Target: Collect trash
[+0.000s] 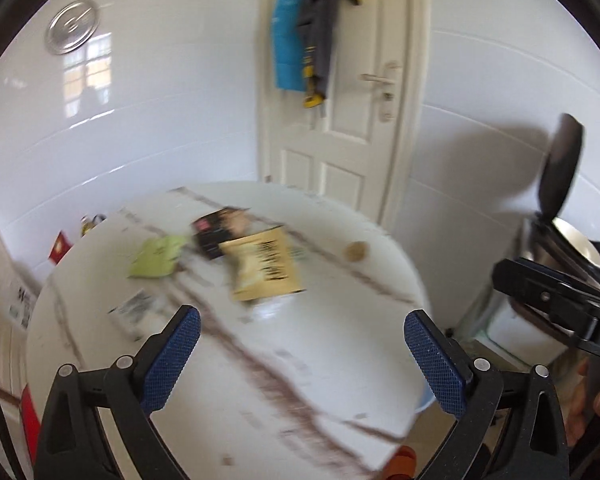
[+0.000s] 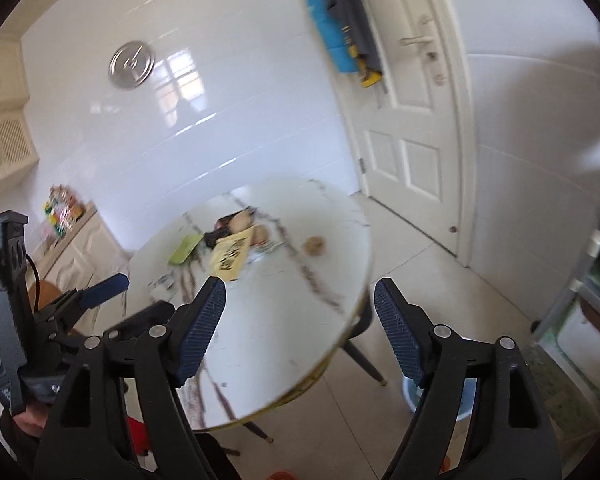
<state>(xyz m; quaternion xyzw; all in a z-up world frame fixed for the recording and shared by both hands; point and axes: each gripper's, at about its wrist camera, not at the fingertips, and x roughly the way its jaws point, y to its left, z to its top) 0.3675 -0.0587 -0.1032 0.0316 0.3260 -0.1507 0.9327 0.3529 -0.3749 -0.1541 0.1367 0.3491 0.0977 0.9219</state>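
Both grippers are empty right now. Left gripper (image 1: 302,360) has its blue pads spread really wide, nothing between them, just hanging over the near part of the round white counter (image 1: 340,360) without touching it. Right gripper (image 2: 300,330) is open too, a bit less wide, also holding nothing; its pads sit over the counter's near edge and the tiled floor (image 2: 420,264) beyond it.

The trash is all still on the counter, clustered toward the far side: a yellow snack bag (image 1: 266,266) lying partly over a black wrapper (image 1: 220,228), a green wrapper (image 1: 158,258) just left of those, a scrap of printed paper (image 1: 134,308) nearer the gripper, and a small brown ball (image 1: 357,251) off on its own to the right. Everything's pretty blurry, so I can't read any labels.

What differs between views: the left wrist camera catches the right gripper coming in from the right edge, plus a shiny kettle (image 1: 572,248) with its lid flipped up behind it. The right wrist camera instead shows the left gripper at its left edge, the counter's dark legs (image 2: 362,354), a pale blue bin (image 2: 414,394) on the floor under its right pad, and cream cabinets (image 2: 76,248) along the wall. Both show the white door (image 1: 340,120) with clothes hanging on it.
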